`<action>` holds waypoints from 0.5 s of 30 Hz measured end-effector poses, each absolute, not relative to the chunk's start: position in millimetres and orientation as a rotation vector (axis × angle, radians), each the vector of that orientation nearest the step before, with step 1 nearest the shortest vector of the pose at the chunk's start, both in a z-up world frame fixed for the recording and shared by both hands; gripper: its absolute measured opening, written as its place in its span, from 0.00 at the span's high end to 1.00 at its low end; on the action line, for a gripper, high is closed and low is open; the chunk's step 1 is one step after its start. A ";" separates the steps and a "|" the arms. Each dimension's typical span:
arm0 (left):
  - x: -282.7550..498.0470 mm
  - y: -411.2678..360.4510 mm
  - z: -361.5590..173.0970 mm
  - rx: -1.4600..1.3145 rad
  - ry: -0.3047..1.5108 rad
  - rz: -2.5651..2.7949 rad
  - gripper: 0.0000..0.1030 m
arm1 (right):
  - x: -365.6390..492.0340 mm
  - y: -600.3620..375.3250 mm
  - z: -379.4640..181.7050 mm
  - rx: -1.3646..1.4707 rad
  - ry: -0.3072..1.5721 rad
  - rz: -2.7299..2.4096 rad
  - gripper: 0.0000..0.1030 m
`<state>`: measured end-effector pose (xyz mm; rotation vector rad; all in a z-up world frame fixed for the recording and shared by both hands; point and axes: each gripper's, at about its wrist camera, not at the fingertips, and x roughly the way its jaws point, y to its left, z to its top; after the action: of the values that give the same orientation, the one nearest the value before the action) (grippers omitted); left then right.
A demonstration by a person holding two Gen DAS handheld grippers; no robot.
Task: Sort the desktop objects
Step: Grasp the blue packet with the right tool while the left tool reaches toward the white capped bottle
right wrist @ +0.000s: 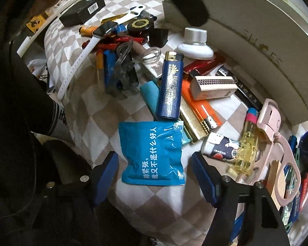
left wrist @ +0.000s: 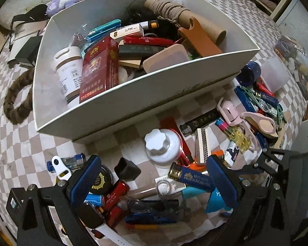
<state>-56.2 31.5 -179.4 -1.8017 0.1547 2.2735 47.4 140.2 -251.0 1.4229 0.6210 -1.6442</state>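
Right tool (right wrist: 154, 176) stands partly open, gripping nothing; the blue foil sachet (right wrist: 152, 153) lies flat between its fingers on the checked cloth (right wrist: 88, 123). It looks light, limp and slick, so pinch a crimped edge. Left tool (left wrist: 154, 180) gapes empty over the clutter.

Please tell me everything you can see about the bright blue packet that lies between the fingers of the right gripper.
The blue packet is a flat, roughly square pouch of glossy, crinkled plastic film, sealed, with white Chinese characters printed on its face. It lies flat on the checkered cloth, in the gap between the two blue pads of the right gripper, which do not touch it. Its upper edge lies against the bottom end of the dark blue lighter. Near its upper right corner lies the gold comb.
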 end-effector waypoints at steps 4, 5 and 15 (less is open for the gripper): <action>-66.1 27.5 -186.3 -1.836 0.104 2.254 0.00 | 54.8 133.7 -256.0 1.415 0.680 -1.643 0.28; -68.3 26.0 -188.1 -1.846 0.085 2.248 0.00 | 56.9 131.9 -257.2 1.412 0.697 -1.643 0.28; -84.4 17.3 -209.5 -1.970 -0.112 2.126 0.02 | 61.6 125.7 -261.4 1.412 0.772 -1.647 0.32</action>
<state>-84.4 17.3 -209.5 -1.9697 -0.1121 2.1259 61.6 125.7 -261.4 1.4121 0.7722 -1.6465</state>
